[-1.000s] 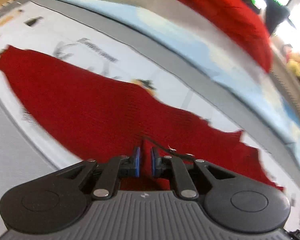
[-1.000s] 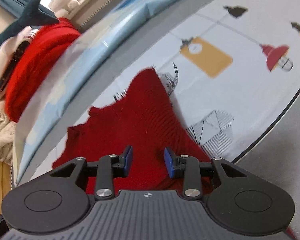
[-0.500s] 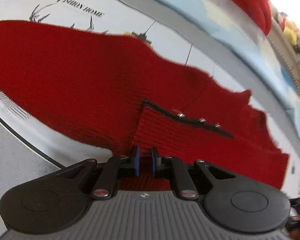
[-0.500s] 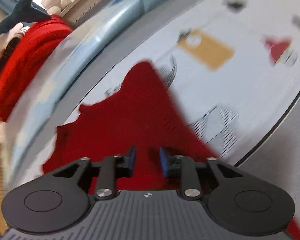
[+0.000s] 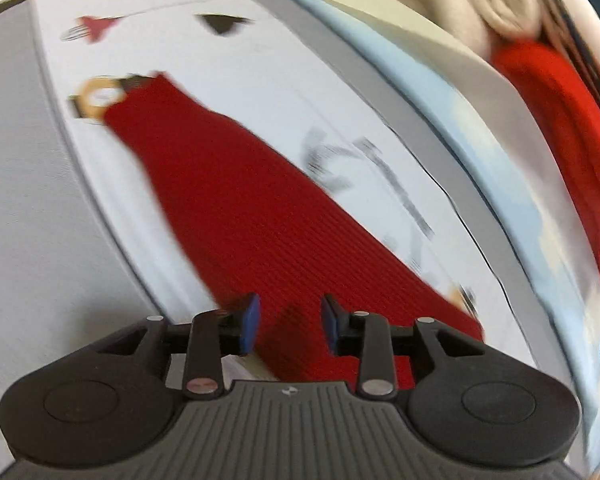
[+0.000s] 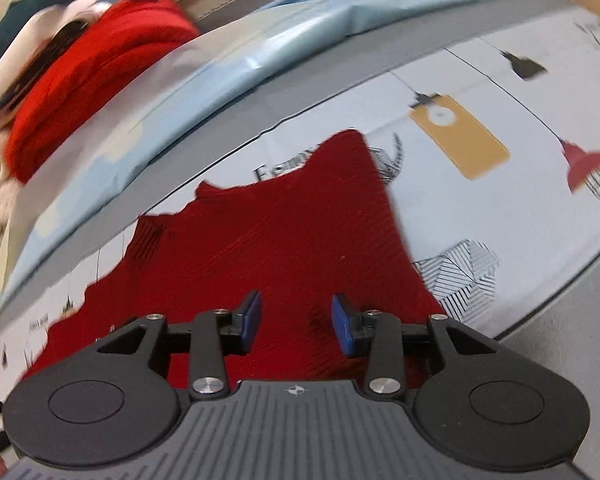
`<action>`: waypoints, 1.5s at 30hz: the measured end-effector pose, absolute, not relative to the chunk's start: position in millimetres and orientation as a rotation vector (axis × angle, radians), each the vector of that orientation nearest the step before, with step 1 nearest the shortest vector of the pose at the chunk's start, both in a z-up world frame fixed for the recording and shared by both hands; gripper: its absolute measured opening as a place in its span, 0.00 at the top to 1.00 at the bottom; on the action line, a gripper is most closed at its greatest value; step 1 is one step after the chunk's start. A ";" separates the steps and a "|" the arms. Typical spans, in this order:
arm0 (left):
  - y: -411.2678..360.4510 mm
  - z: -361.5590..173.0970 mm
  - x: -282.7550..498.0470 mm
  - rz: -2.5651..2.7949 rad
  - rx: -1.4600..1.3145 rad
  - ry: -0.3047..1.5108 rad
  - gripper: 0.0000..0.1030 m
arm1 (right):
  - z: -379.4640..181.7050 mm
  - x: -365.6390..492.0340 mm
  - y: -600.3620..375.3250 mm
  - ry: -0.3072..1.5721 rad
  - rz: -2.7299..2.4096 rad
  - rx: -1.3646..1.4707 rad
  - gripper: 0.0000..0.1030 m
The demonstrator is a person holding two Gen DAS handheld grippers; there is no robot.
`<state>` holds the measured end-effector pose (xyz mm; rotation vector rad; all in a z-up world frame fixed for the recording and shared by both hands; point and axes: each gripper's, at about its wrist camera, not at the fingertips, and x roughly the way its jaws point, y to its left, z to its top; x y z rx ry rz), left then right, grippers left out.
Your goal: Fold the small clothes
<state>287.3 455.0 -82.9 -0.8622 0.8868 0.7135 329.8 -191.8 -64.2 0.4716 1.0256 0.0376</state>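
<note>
Red knit garment (image 6: 284, 248) lies partly folded on the printed cloth (image 6: 500, 208)

Left tongs (image 5: 288, 322) and right tongs (image 6: 296, 322) both opening, gripping nothing; more folds remain.

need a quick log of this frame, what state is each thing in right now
left gripper: fingers opening, nothing pinched, over the garment
right gripper: fingers opening, nothing pinched, over the garment
dark red knit garment: lying spread flat on the printed cloth, not held
printed cloth: laid flat under the garment
bright red knit: bunched in the pile at the back
light blue sheet: flat along the far edge
</note>
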 end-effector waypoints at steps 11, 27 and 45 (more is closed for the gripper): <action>518.9 -120.7 257.3 0.721 -1.088 0.821 0.64 | -63.6 329.5 -181.9 1.041 0.064 0.434 0.61; 282.1 18.4 348.2 0.286 -0.385 0.631 0.94 | -57.0 321.7 -189.5 1.028 0.066 0.428 0.61; 235.7 -38.0 404.4 0.164 -0.450 1.027 0.87 | -66.9 323.9 -183.2 1.029 0.126 0.479 0.61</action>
